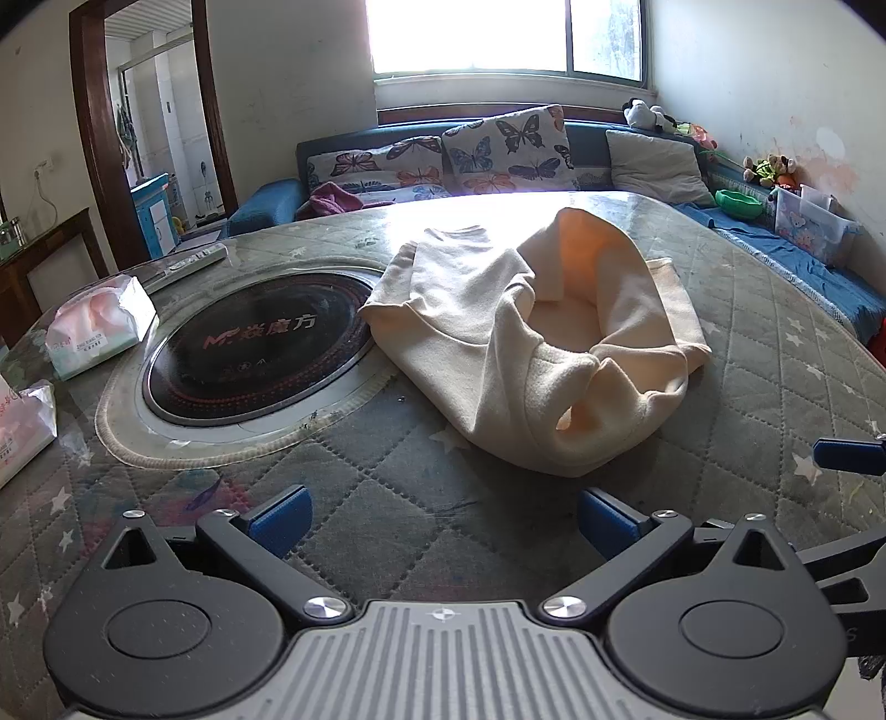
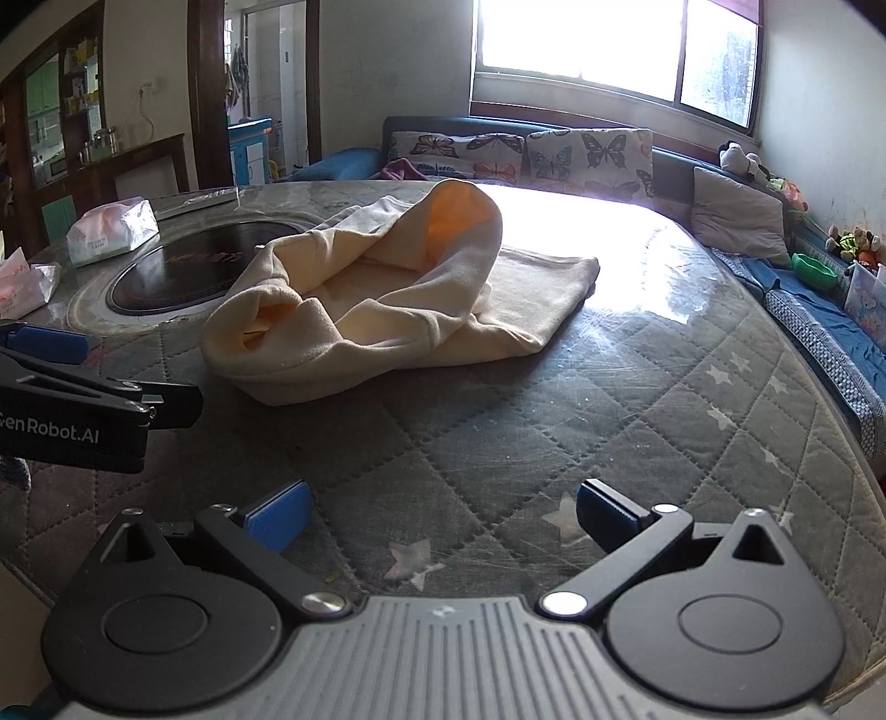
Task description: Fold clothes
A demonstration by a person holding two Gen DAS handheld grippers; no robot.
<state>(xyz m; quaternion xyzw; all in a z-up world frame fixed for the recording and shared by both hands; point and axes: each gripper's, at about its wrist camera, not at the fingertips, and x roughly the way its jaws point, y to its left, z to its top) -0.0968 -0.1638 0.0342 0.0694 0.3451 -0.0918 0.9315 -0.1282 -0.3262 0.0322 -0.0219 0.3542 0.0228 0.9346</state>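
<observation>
Holding both claws low over the quilted counter (image 2: 637, 399), I have nothing gripped in either. My left claw (image 1: 443, 520) is released, its blue pads (image 1: 282, 518) spread wide apart above the star-patterned cover. My right claw (image 2: 440, 518) is likewise released, its pads (image 2: 277, 520) parted over bare quilting.

Cream garment (image 1: 531, 343): lies crumpled on the counter ahead of both claws, well apart from either. One part stands up as an open, hood-like hollow with a warmer orange lining; a flatter part spreads toward the window side. In the left view its left edge overlaps the rim of the round black hob (image 1: 260, 343) set into the counter. Which end is hem and which is collar I cannot say for sure from these angles.

Left of the hob: a tissue pack (image 1: 99, 327), with a white remote (image 1: 185, 266) lying behind it. A second, crinkled packet (image 1: 22, 432) sits at the left edge of the view.

Background: a blue sofa (image 1: 266, 205) with butterfly cushions (image 1: 504, 147) under a bright window (image 1: 498, 33), and a grey cushion (image 1: 656, 166) to the right.

My right claw's fingertip shows at the right edge of the left view, and my left claw's body at the left edge of the right view.
</observation>
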